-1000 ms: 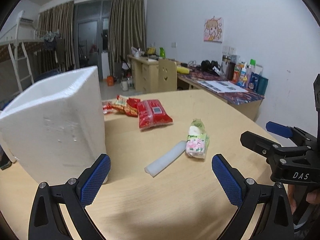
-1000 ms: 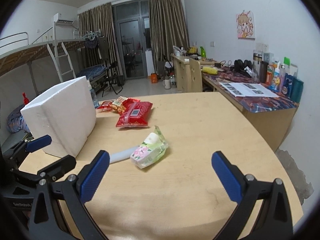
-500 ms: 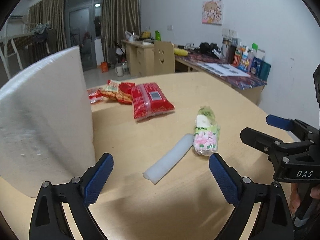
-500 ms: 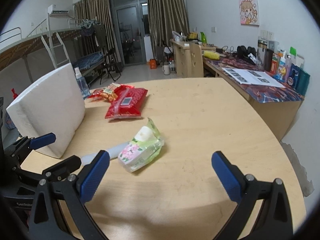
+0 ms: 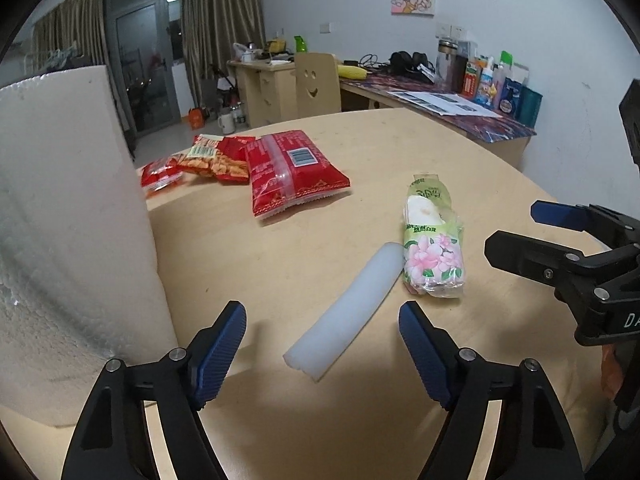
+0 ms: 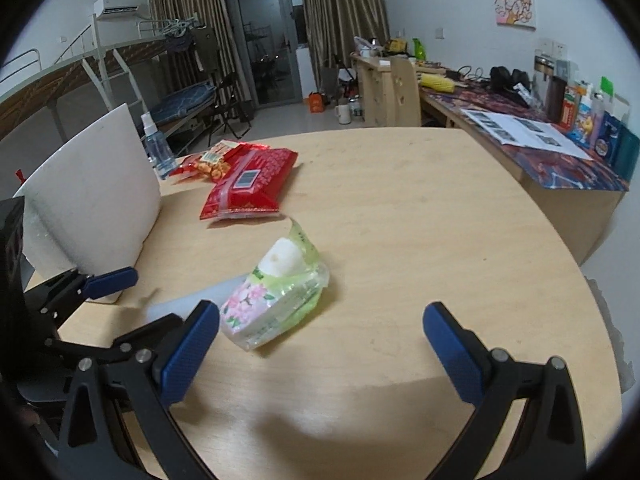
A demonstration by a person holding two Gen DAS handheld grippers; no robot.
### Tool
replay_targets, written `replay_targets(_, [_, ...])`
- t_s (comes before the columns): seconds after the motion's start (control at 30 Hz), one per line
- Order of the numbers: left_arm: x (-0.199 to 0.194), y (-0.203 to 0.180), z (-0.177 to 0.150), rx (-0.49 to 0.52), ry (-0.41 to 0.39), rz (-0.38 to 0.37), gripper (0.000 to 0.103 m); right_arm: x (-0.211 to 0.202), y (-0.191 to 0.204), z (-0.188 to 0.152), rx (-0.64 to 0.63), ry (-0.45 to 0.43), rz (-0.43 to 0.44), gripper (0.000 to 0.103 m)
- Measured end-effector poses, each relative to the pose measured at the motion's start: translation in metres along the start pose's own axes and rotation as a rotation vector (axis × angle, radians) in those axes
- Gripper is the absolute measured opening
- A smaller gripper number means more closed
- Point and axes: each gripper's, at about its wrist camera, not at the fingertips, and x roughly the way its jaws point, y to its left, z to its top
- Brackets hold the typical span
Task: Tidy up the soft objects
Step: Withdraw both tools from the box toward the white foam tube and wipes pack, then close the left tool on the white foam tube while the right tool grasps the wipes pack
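Just ahead of the left gripper (image 5: 322, 330), between its two blue pads, lies the white foam stick (image 5: 348, 312) flat on the round wooden table (image 5: 400, 152). Stick runs diagonally, near end roughly centred in the gap, far end touching the tissue pack (image 5: 434, 252). Left jaws are closing, stick is between them, but pads aren't on it: clear gap both sides. Left gripper points steeply down toward the tabletop.

Tissue pack: green wrap, pink flowers, white tissue poking out at the far end. Sits just beyond and right of the left gripper's right finger. From the right wrist view the same pack (image 6: 276, 300) is just ahead of the right gripper's left pad (image 6: 188, 350), not touching as far as I can tell. Right gripper (image 6: 320, 344) stands wide apart, nothing between the pads, only bare table; also angled down at the surface. The two grippers sit side by side, each visible at the edge of the other's view.

Farther out from both: red tissue pack (image 5: 294, 172) flat on the table, with red snack packets (image 5: 200, 162) behind it to the left. White foam box (image 5: 68, 220) stands upright hard left of the left gripper. A clear spray bottle (image 6: 154, 148) is past the box, in the right wrist view only.
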Motion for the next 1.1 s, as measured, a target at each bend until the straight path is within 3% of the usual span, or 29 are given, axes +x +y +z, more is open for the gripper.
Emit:
replay_targets(0.2, [0.011, -0.002, 0.003, 0.027, 0.033, -0.025, 0.066, 0.003, 0.000, 0.001, 0.000, 0.016, 0.016, 0.103])
replay_targets(0.37, [0.018, 0.007, 0.004, -0.002, 0.075, -0.036, 0.066, 0.006, -0.001, 0.003, 0.002, 0.025, 0.024, 0.103])
replay_targets(0.77, [0.021, -0.002, 0.003, 0.045, 0.099, -0.037, 0.062, 0.023, 0.007, 0.005, -0.030, 0.097, 0.016, 0.103])
replay_targets(0.93, [0.018, -0.004, 0.001, 0.061, 0.090, -0.035, 0.040, 0.029, 0.013, 0.004, -0.061, 0.124, 0.007, 0.103])
replay_targets(1.1, [0.014, -0.010, -0.001, 0.105, 0.083, -0.031, 0.029, 0.032, 0.017, 0.005, -0.073, 0.138, 0.004, 0.103])
